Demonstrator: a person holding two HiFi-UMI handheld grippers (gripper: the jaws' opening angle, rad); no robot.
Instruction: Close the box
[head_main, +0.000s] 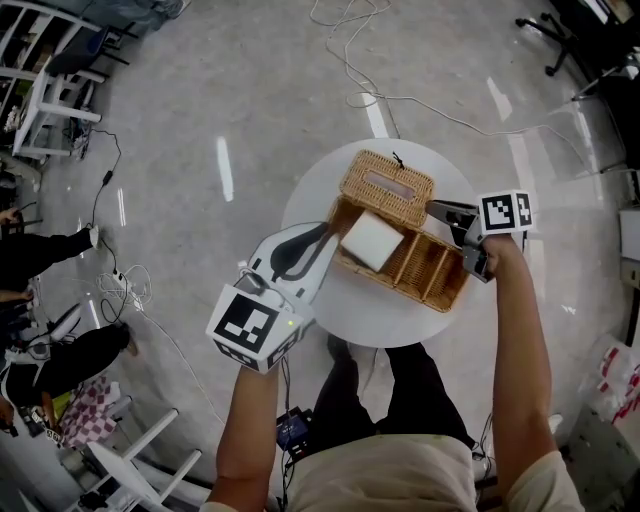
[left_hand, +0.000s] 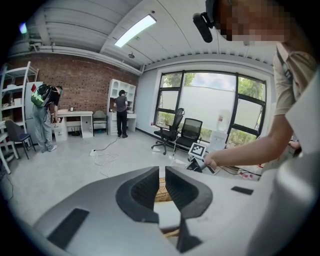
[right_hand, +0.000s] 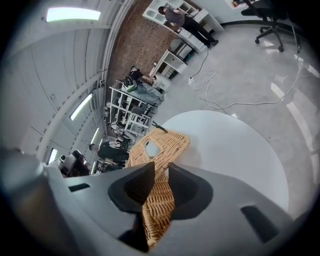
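Note:
An open wicker box (head_main: 440, 290) with several compartments stands on a round white table (head_main: 390, 320). Its wicker lid (head_main: 385, 185), which has a slot hole, stands raised at the box's far end. A white square block (head_main: 372, 240) lies in the left compartment. My right gripper (head_main: 432, 208) reaches in from the right and is shut on the lid's wicker edge (right_hand: 159, 150), which fills the gap between the jaws (right_hand: 161, 170). My left gripper (head_main: 325, 232) sits at the box's left end, with its jaws (left_hand: 162, 172) a narrow gap apart and nothing between them. Wicker and the white block (left_hand: 167, 215) show beyond.
The table's white top (right_hand: 235, 150) extends past the box. Cables (head_main: 350, 60) trail over the grey floor behind it. White shelving (head_main: 40, 100) stands at far left, an office chair (head_main: 560, 40) at far right, a white chair frame (head_main: 140, 460) near my left leg.

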